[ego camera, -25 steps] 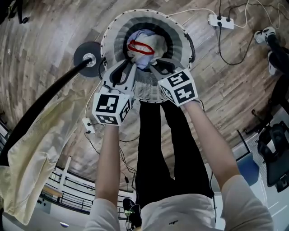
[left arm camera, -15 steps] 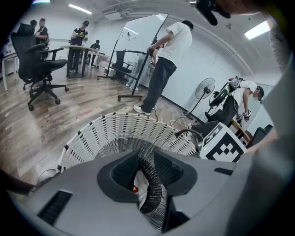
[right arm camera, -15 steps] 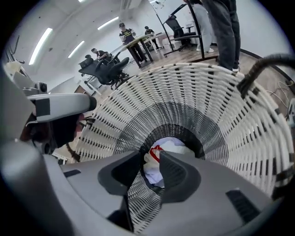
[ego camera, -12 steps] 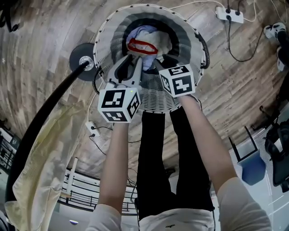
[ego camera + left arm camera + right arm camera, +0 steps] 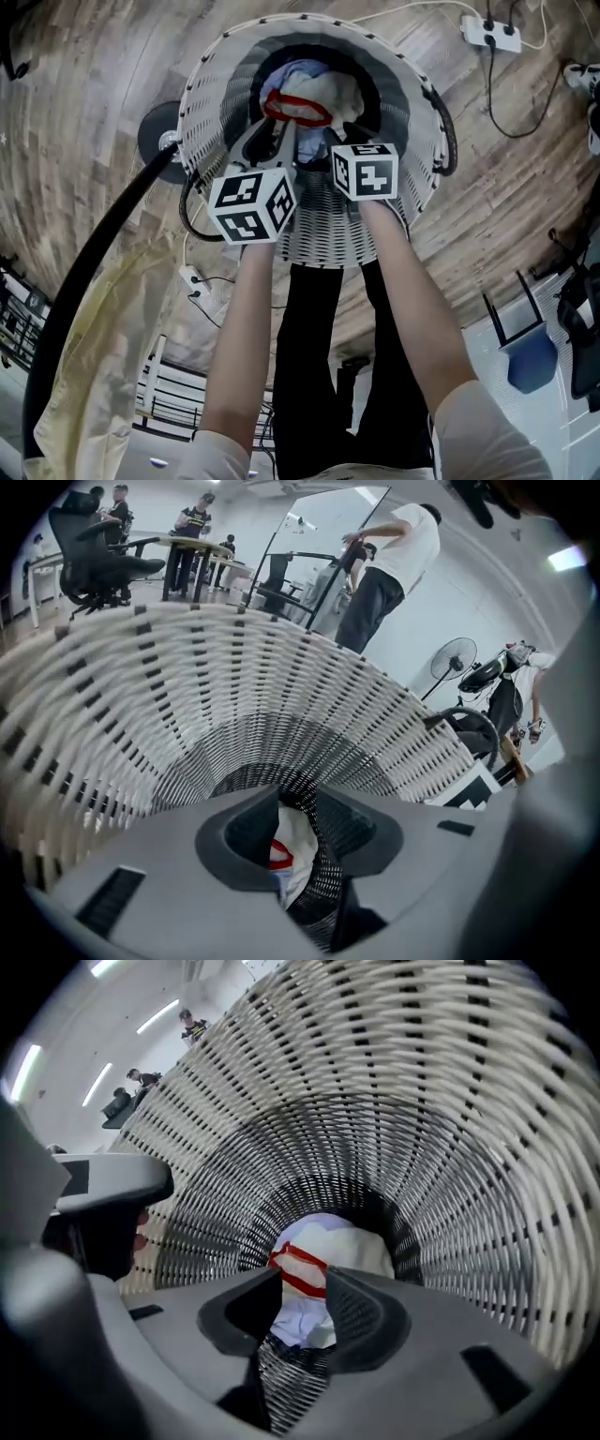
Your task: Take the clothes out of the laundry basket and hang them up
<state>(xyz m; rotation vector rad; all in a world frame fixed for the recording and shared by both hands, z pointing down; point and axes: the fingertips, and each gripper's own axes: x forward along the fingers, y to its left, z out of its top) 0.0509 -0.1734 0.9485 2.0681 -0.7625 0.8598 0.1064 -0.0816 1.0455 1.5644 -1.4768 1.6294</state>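
Now, in the reaching step, the left gripper (image 5: 296, 810) and right gripper (image 5: 324, 1283) hang inside the basket (image 5: 211, 103), jaws just opened wider, gripping nothing. The clothes (image 5: 316, 94) lie bunched at its bottom; next they likely must go deeper and pinch cloth.

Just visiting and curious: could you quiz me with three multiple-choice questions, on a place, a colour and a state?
1. Where is the white garment? A on the floor B deep in the laundry basket C on a chair
2. Its trim is: A green B red C black
3. Jaws of the left hand-held gripper and right hand-held gripper: A apart, empty B shut on cloth C shut on the rim

B, lying at its bottom; B, red band; A, jaws have just been opening, nothing pinched.
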